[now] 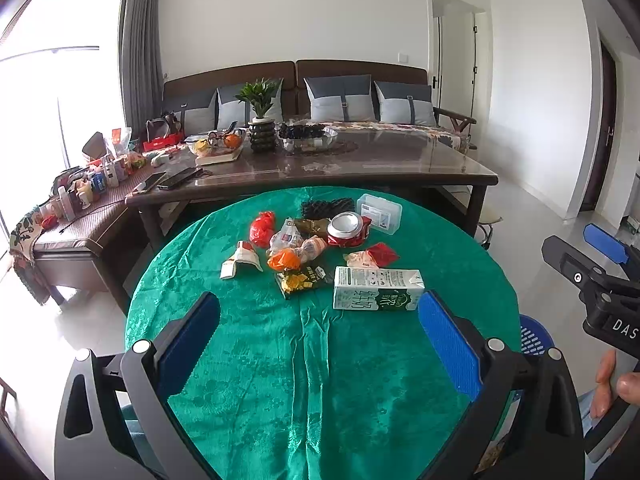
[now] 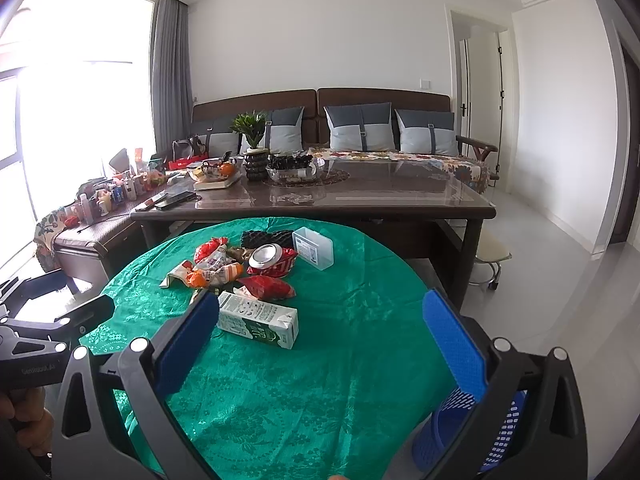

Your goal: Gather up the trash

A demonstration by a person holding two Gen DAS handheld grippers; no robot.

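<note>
Trash pile (image 1: 312, 248) sits at the far centre of the round green table (image 1: 304, 380): one milk carton (image 1: 378, 289) lying nearest, one crushed red can (image 1: 349, 229), one clear plastic box (image 1: 379, 208) at far right, contents unclear. One blue basket (image 2: 472, 432) stands at near right, interior not visible. Left gripper (image 1: 318, 344) and right gripper (image 2: 320, 344): fingers spread wide, holding nothing.

brown sofa (image 1: 296, 76), white walls (image 1: 280, 12), bright window (image 1: 60, 40)
</note>
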